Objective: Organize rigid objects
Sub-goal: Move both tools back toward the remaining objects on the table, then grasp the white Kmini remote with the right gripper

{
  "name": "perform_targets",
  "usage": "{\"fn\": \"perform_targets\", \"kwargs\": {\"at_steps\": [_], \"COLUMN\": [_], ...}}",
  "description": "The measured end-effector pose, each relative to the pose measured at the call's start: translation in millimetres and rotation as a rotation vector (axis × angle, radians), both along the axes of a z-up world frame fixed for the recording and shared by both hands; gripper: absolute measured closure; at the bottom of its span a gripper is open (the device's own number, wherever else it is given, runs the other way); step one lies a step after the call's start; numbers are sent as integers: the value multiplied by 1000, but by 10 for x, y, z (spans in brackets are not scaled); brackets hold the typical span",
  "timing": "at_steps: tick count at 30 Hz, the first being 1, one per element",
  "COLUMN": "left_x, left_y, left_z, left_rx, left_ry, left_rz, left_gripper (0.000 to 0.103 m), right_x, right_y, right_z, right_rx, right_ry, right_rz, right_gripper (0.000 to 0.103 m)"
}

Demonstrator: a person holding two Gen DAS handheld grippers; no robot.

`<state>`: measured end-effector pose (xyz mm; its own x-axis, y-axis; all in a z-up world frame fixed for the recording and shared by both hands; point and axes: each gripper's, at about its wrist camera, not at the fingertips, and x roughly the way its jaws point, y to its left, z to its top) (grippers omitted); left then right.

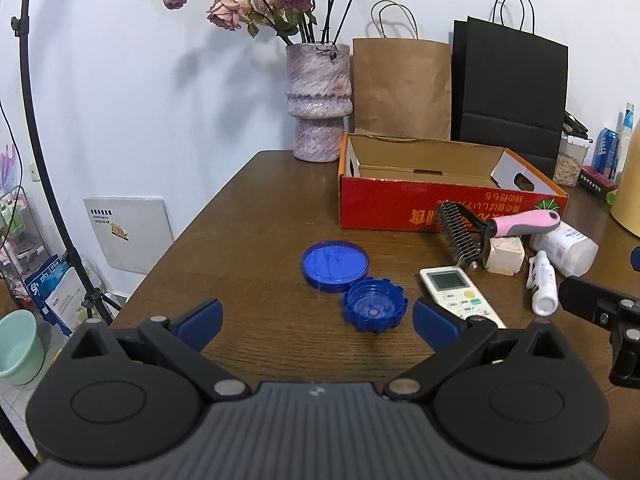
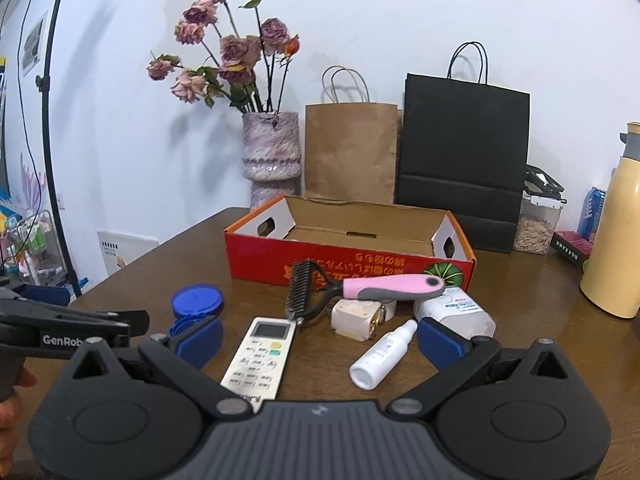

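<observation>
Brown table [image 1: 260, 208] carries a red box [image 1: 400, 204]; before it, the left gripper [image 1: 317, 318] gapes wide, empty, near a blue cap [image 1: 374, 310]. Right view: remote [image 2: 260, 356] partly hidden below the right gripper [image 2: 320, 340], likewise spread, holding nothing.

Both wrist views low over worktop [image 1: 248, 208], facing wall; left view sits leftward; shared: red box [image 1: 400, 204] [image 2: 260, 256], remote [image 1: 456, 292] [image 2: 260, 356].

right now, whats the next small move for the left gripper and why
Probably ease the left gripper forward and down around the ridged blue cap. Its jaws are open and empty, the cap lies on the table just ahead between them, touching the flat blue lid, and the red box behind is open and looks empty.
</observation>
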<state>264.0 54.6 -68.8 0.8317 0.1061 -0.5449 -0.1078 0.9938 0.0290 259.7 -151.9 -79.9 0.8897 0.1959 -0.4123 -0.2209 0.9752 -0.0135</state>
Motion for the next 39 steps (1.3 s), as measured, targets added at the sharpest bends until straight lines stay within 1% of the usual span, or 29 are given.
{"fn": "perform_targets", "kwargs": {"at_steps": [7, 15, 27, 30, 33, 35, 37, 39], "left_x": [25, 122, 253, 266, 273, 271, 277, 286], "left_y": [97, 137, 278, 299, 316, 323, 332, 343], "left_z": [-84, -218, -345, -360, -370, -369, -369, -373], "left_rx": [0, 16, 8, 18, 15, 12, 9, 5], "left_ry": [3, 2, 17, 16, 22, 20, 20, 22], "left_rz": [-15, -35, -8, 11, 17, 21, 24, 30], "left_gripper": [0, 0, 0, 0, 0, 0, 0, 0], "right_x": [20, 151, 435, 525, 609, 664, 724, 775], "right_y": [100, 173, 308, 371, 428, 477, 524, 550], "right_z": [-63, -199, -439, -501, -551, -581, -611, -640], "right_rx": [-5, 3, -26, -40, -49, -57, -67, -69], "right_ry": [22, 71, 141, 165, 191, 203, 214, 228], "right_rz": [6, 11, 16, 21, 30, 38, 40, 42], "right_gripper": [0, 0, 0, 2, 7, 8, 13, 16]}}
